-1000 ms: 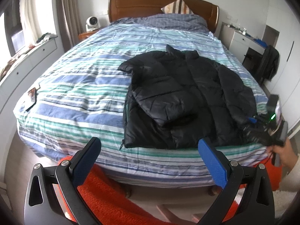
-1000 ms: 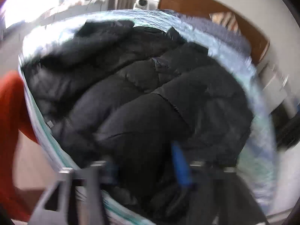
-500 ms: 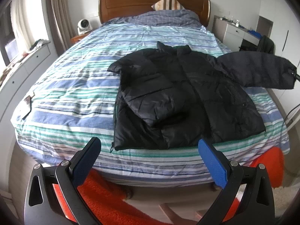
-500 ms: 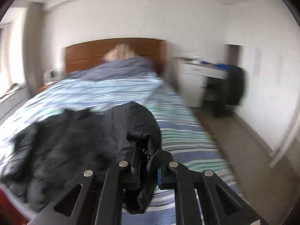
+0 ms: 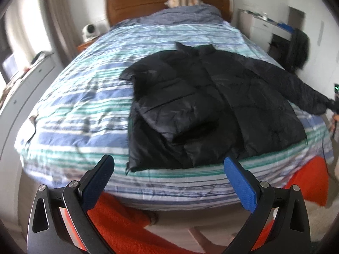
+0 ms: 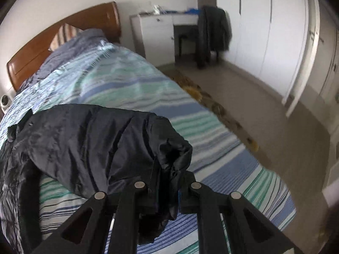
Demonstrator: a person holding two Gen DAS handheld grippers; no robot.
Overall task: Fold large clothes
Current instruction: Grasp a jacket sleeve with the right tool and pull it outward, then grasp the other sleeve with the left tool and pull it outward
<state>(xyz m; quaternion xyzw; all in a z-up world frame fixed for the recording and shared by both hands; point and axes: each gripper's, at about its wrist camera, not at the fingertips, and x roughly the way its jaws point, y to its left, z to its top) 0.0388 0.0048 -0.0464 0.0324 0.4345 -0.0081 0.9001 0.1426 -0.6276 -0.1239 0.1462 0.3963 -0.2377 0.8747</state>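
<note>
Striped bedding (image 5: 74, 110) is filling our view as our left claw (image 5: 169, 182) is hovering with jaws apart at the bed's foot; beyond it the black jacket (image 5: 201, 110) is lying flat, our right claw (image 6: 167, 190) clamping its outstretched sleeve (image 6: 101, 144).

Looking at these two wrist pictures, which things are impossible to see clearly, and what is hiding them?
- Right wrist view: the right gripper's pads, buried in the black padded jacket's cuff.
- Left wrist view: the right gripper itself, cut off by the frame's right edge beyond the stretched sleeve.
- Left wrist view: the small objects on the white dresser, blurred and too small.
- Both views: the jacket's underside, resting on the striped duvet.
</note>
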